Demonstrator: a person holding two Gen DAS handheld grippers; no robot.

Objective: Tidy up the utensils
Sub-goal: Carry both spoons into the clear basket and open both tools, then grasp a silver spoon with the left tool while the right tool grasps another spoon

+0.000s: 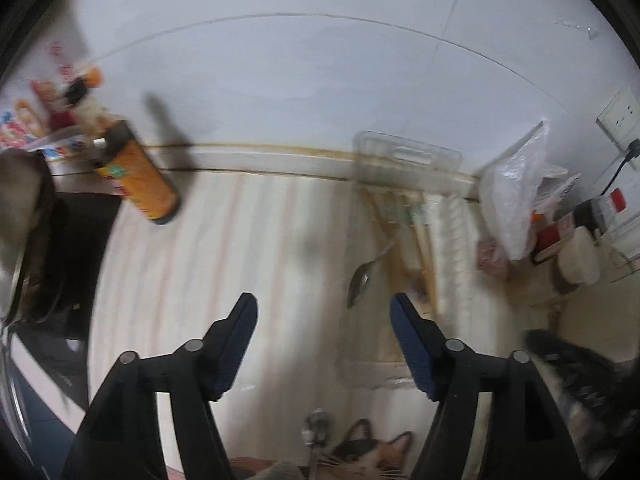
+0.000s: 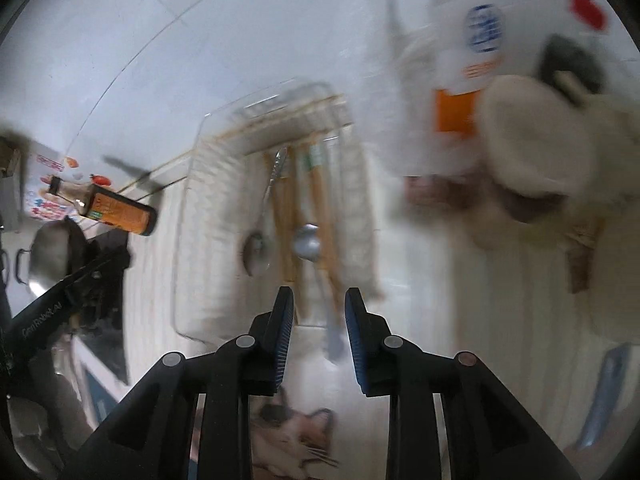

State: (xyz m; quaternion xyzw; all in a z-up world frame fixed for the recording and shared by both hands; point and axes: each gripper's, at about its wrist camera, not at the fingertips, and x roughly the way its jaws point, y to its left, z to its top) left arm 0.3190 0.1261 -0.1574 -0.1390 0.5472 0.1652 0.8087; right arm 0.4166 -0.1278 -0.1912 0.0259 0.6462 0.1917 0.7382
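A clear plastic tray [image 2: 192, 216] lies on the striped counter and holds a metal spoon [image 2: 258, 246], wooden chopsticks [image 2: 286, 216] and a second spoon [image 2: 307, 242] with a blue-grey handle. My right gripper [image 2: 318, 308] is open and empty, its fingers either side of that handle's near end, above it. In the left wrist view the tray [image 1: 404, 156] stands ahead to the right with a spoon [image 1: 362, 280] and chopsticks [image 1: 420, 240] in it. My left gripper [image 1: 324, 316] is wide open and empty, left of the spoon.
An orange bottle [image 1: 140, 176] stands at the left by a black stove [image 1: 80, 232]; it also shows in the right wrist view [image 2: 120, 210]. A plastic bag [image 1: 516, 196], jars and a wall socket [image 1: 620, 116] crowd the right. A cat-print cloth [image 2: 296, 436] lies near.
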